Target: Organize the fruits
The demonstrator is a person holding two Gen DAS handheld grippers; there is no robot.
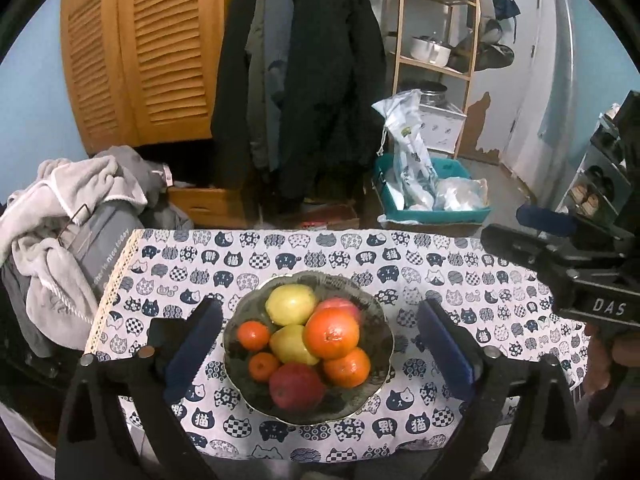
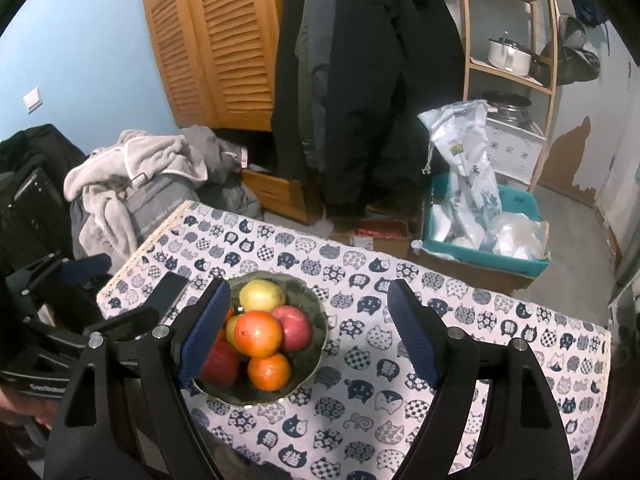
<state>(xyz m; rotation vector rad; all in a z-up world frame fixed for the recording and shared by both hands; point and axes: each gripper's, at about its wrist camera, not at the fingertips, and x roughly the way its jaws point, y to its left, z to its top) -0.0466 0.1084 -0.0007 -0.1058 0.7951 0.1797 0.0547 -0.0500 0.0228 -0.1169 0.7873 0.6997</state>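
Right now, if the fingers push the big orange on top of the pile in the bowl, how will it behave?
The big orange is round and rests high on other fruit, so it would probably roll off. It leans on the yellow pear and a small orange, so those may shift too. Its skin looks smooth, perhaps a little slippery. The bowl rim should likely catch it.

Pale blue walls (image 2: 92,60) back a louvred orange-wood wardrobe (image 2: 224,40), with dark coats (image 2: 372,80) hanging beside it. A light wooden shelf rack (image 1: 436,40) holds a white pot (image 1: 430,52). A teal plastic crate (image 2: 488,256) sits on the grey floor (image 2: 576,240).
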